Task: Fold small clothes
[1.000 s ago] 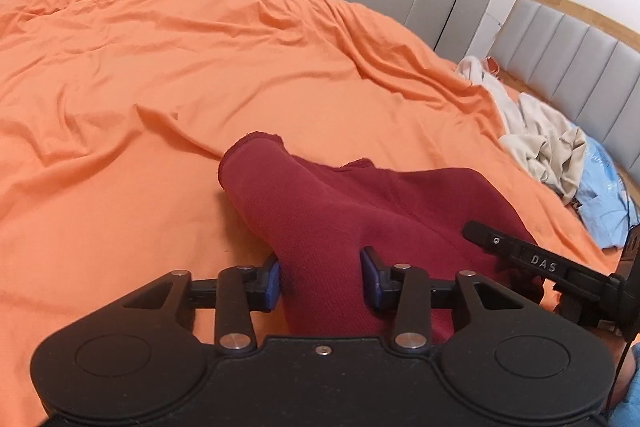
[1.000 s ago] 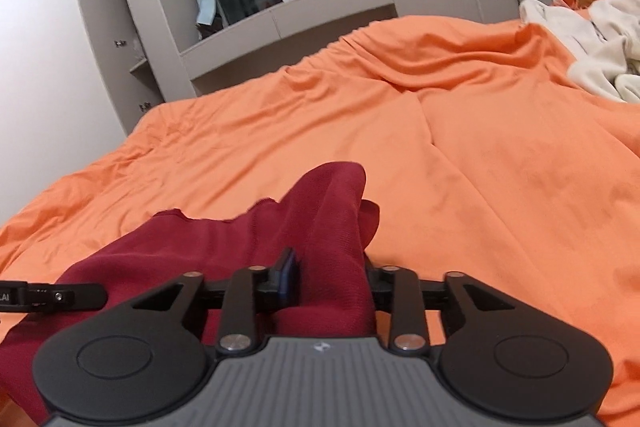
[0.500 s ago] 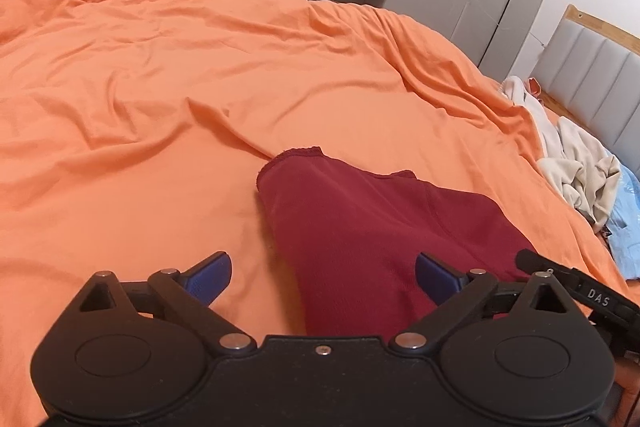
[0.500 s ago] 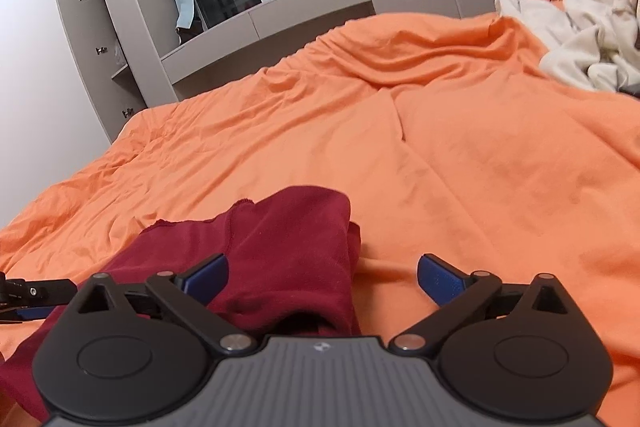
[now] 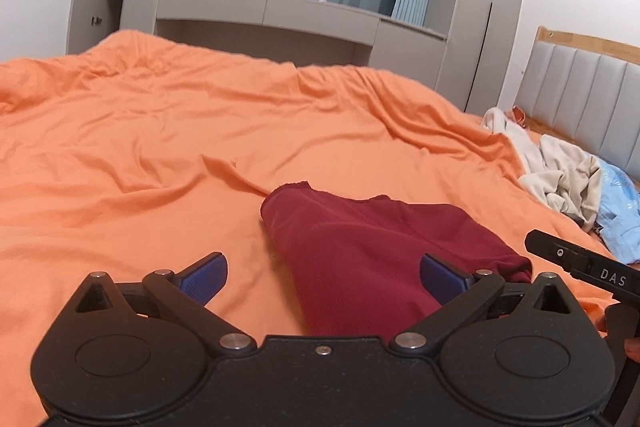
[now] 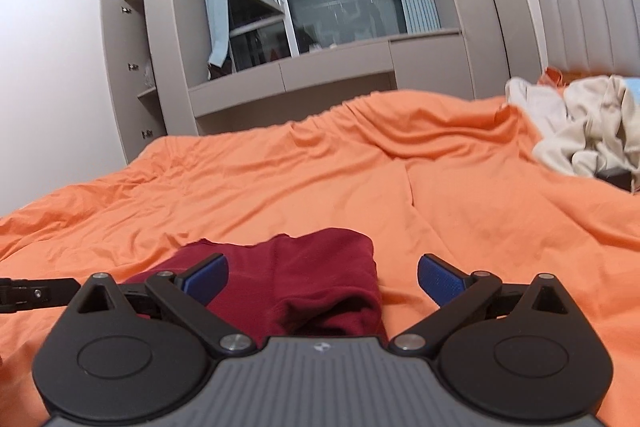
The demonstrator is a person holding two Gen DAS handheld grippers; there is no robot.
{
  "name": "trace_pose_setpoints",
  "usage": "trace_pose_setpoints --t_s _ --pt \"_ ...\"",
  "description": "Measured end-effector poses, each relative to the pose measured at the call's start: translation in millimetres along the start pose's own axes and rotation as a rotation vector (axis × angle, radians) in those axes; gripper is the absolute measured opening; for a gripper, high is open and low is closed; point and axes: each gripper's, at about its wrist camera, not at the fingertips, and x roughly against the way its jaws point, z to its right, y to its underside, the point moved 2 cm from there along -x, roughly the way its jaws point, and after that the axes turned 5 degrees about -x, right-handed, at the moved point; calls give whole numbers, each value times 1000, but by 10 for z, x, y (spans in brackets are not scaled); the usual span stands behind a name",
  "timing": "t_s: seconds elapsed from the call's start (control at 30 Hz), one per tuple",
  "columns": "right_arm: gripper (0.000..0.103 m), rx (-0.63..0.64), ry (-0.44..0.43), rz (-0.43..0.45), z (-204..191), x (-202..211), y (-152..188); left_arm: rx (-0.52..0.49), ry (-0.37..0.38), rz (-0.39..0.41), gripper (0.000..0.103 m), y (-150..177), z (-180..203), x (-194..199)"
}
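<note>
A dark red garment (image 5: 372, 247) lies folded on the orange bedspread (image 5: 160, 155). My left gripper (image 5: 322, 277) is open and empty, raised just behind the garment's near edge. In the right wrist view the garment (image 6: 312, 275) lies between and below the spread blue pads. My right gripper (image 6: 322, 277) is open and empty too. Part of the right gripper (image 5: 580, 267) shows at the right of the left wrist view.
A pile of beige and light blue clothes (image 5: 572, 183) lies at the bed's right by the grey padded headboard (image 5: 592, 95); it also shows in the right wrist view (image 6: 588, 131). Grey cabinets and a dark window (image 6: 320, 7) stand beyond the bed.
Both grippers were shut on the red garment a second ago; both opened and let it go. Both have since lifted and tilted up, and the garment rests on the bed.
</note>
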Motion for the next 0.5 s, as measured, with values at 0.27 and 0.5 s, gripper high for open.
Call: trace_pose_setpoints --t_s 0.27,0.5 --pt "103 62 -46 70 -161 736 177 -23 -35 61 102 219 94 523" --pt "103 92 6 136 -202 1302 373 -74 -48 91 102 494 237 980"
